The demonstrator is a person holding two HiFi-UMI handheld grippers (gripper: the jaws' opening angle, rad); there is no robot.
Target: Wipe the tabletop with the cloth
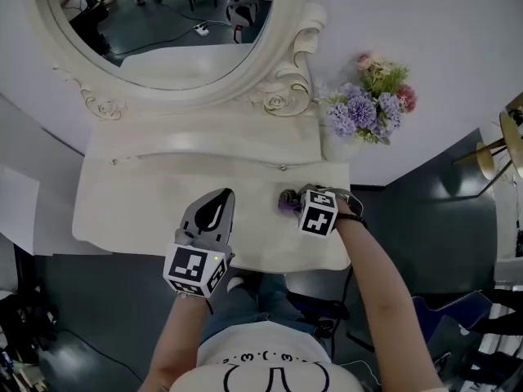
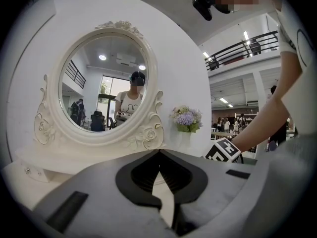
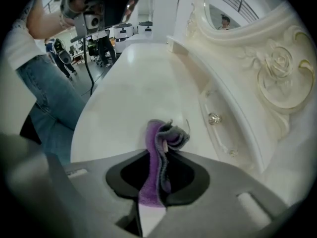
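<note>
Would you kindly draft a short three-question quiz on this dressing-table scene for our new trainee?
1. True or false: the left gripper, not the right gripper, holds the cloth.
2. Seen from the person, the flowers stand: A) back right; B) front left; C) centre front.
3. Missing word: behind the tabletop rises an oval ____.

Key: 1 false; 2 A; 3 mirror.
</note>
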